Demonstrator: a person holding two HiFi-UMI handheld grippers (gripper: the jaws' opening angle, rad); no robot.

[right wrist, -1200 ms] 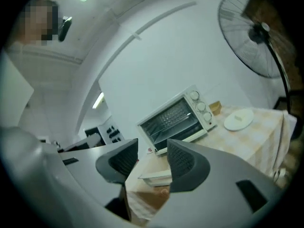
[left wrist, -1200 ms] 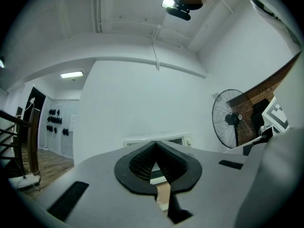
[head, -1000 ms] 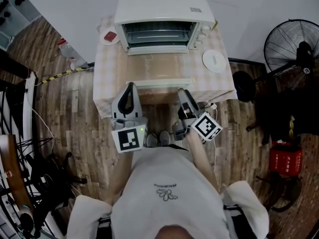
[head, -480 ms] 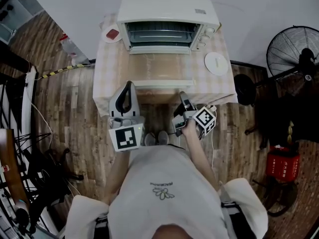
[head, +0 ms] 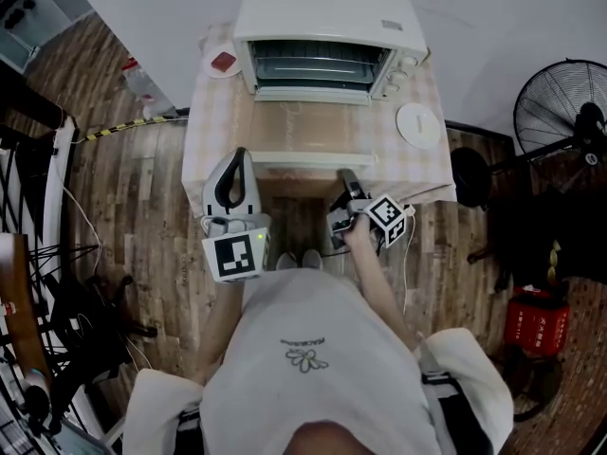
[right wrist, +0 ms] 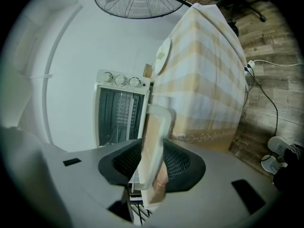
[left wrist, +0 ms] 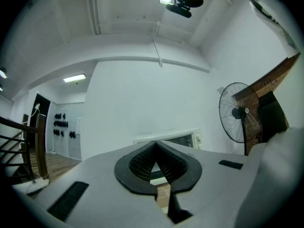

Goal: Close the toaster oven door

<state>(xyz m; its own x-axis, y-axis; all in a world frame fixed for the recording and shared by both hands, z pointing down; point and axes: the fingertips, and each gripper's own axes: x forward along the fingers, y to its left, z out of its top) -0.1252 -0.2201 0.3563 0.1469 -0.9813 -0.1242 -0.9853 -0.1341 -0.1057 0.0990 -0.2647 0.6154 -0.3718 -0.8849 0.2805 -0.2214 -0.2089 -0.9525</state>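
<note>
Toaster oven (head: 327,27) sits on checked table (head: 213,121), door (head: 308,126) dropped flat. Inside, only a wire rack (head: 313,64) shows; rest too dark. R gripper (head: 347,180) jaws, just closing, pinch door's front edge; L gripper (head: 239,159) jaws together, nothing between.

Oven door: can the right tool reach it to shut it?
Probably yes: the right tool has just been closing its jaws on the open oven door's front edge, with nothing in the way.
</note>
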